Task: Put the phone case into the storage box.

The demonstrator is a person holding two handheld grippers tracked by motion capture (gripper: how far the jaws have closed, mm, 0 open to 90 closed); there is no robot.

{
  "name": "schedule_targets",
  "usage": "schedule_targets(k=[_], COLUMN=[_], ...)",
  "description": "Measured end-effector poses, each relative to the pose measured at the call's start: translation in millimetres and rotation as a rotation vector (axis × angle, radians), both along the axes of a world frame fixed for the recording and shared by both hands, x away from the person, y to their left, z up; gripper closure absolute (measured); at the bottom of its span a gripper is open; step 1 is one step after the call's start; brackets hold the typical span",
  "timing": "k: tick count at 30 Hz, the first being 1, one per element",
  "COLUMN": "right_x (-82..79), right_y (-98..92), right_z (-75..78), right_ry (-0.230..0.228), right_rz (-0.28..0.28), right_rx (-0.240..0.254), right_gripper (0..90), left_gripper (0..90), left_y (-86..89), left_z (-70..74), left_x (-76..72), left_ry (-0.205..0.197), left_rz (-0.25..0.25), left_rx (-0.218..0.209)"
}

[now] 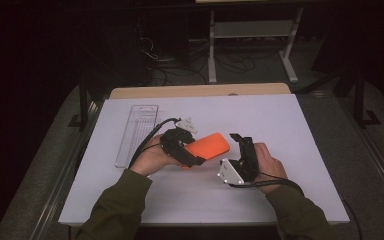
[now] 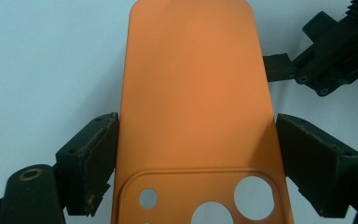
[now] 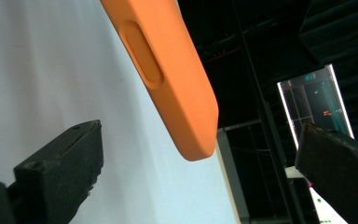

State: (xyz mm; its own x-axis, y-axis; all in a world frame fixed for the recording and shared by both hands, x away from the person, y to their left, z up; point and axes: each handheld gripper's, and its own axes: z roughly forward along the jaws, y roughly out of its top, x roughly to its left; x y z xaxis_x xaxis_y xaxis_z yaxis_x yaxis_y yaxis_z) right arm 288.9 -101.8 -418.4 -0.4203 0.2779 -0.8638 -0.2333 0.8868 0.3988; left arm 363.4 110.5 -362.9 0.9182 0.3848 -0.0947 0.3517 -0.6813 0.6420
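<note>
One orange phone case (image 2: 196, 93) clamped in left tool (image 1: 196, 159); right tool (image 1: 241, 142) wide; one clear tray (image 1: 136, 134), seemingly.

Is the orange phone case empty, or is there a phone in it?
Empty. In the left gripper view, white table shows through the camera cutouts of the orange phone case, which the left gripper clamps by its sides.

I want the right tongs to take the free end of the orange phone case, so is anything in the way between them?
Nothing visible. The right tongs stand open just off the free end of the orange phone case, with bare white table between; the left tongs clamp its camera end.
</note>
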Motion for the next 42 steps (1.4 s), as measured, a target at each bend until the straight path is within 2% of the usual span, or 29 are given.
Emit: schedule_targets(k=[4, 7, 9, 13, 18, 20, 32, 37, 42], right_x=[-1.0, -2.7, -4.5, -5.5, -8.3, -9.8, -14.8, -16.6, -17.7], right_y=[1.4, 4.1, 5.4, 7.8, 11.2, 13.4, 21.4, 26.1, 27.8], right_z=[-1.3, -2.6, -4.5, -4.9, -7.3, -8.0, -13.8, -17.0, -19.4], right_ry=[-0.018, -0.053, -0.043, -0.089, -0.120, -0.161, -0.202, -0.227, -0.247], right_rz=[0.003, 0.013, 0.012, 0.030, 0.037, 0.049, 0.080, 0.103, 0.097], right_rx=[-0.016, -0.035, -0.038, -0.082, -0.103, -0.126, -0.165, -0.199, -0.211], right_gripper=[0.1, 0.1, 0.2, 0.2, 0.2, 0.2, 0.2, 0.4, 0.4], left_gripper=[16.1, 16.1, 16.2, 16.2, 16.2, 16.1, 16.1, 16.1, 16.1], left_y=[-0.8, -1.1, -1.1, -1.2, -1.4, -1.6, -5.5, -6.7, -6.6], left_z=[-0.8, -0.8, -0.8, -0.8, -0.7, -1.1, -1.3, -1.3, -1.3], left_x=[-0.3, -0.4, -0.3, -0.2, 0.0, 0.1, -2.3, -2.7, -3.3], left_ry=[0.000, 0.001, 0.001, 0.002, 0.003, 0.006, 0.027, 0.027, 0.031], left_rz=[0.003, 0.003, 0.002, 0.002, -0.004, -0.002, -0.002, -0.015, -0.011], left_rx=[-0.005, -0.003, -0.003, -0.002, 0.004, 0.003, 0.008, 0.017, 0.012])
